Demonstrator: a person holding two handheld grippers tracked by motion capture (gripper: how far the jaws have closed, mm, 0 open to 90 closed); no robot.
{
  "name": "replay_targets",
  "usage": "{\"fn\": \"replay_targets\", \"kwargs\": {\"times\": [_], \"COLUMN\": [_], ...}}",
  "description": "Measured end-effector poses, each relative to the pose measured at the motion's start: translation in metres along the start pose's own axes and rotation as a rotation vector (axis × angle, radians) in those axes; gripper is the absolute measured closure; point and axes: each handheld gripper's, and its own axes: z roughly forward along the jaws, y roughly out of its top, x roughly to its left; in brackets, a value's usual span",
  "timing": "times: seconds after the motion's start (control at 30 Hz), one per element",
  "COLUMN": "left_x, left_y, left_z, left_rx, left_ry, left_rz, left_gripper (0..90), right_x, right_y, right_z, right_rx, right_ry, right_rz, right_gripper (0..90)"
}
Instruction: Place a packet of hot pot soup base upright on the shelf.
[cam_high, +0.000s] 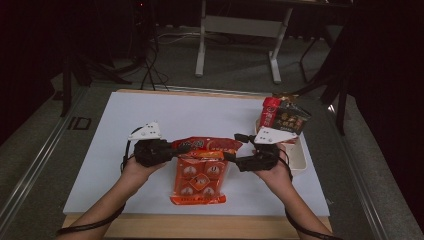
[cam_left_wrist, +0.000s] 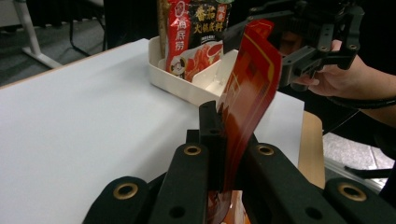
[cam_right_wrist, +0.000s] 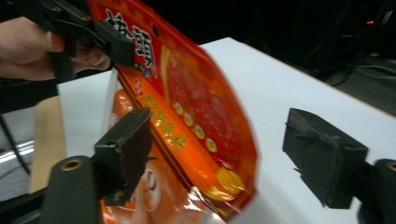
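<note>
Gripping red-orange snack pouch (cam_high: 207, 145) at its left end, left tongs (cam_high: 176, 149) were clenched on it, pouch raised over second orange pouch (cam_high: 199, 181) lying on white surface (cam_high: 150, 120). Right tongs (cam_high: 231, 148) stood released, jaws either side of pouch's free end. White tray (cam_high: 299, 159) with sauce packets (cam_high: 282, 116) sat near right hand (cam_high: 272, 172).

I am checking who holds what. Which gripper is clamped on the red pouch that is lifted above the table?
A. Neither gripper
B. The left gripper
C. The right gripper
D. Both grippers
B: the left gripper is shut on the edge of the red pouch, while the jaws of the right gripper stand apart on either side of it.
</note>
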Motion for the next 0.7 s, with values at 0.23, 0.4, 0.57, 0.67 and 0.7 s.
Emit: {"fn": "replay_targets", "kwargs": {"times": [0.23, 0.4, 0.57, 0.67, 0.7], "left_x": [-0.007, -0.01, -0.012, -0.013, -0.014], "left_y": [0.002, 0.002, 0.001, 0.003, 0.003], "left_z": [-0.001, -0.002, -0.001, -0.001, -0.002], "left_rx": [-0.004, -0.005, -0.003, -0.002, -0.003], "left_ry": [-0.016, -0.014, -0.003, -0.003, -0.003], "left_rz": [0.013, 0.017, 0.018, 0.017, 0.02], "left_gripper": [89.3, 89.2, 89.0, 89.0, 89.0], "right_x": [0.002, 0.007, 0.011, 0.015, 0.015], "right_y": [-0.006, -0.011, -0.011, -0.007, -0.006], "right_z": [0.016, 0.024, 0.025, 0.025, 0.024], "right_rx": [0.012, 0.054, 0.092, 0.115, 0.119], "right_ry": [0.075, 0.11, 0.135, 0.122, 0.123], "right_rz": [-0.002, -0.026, -0.033, -0.057, -0.058], "right_gripper": [42.7, 63.3, 88.7, 89.9, 90.0]}}
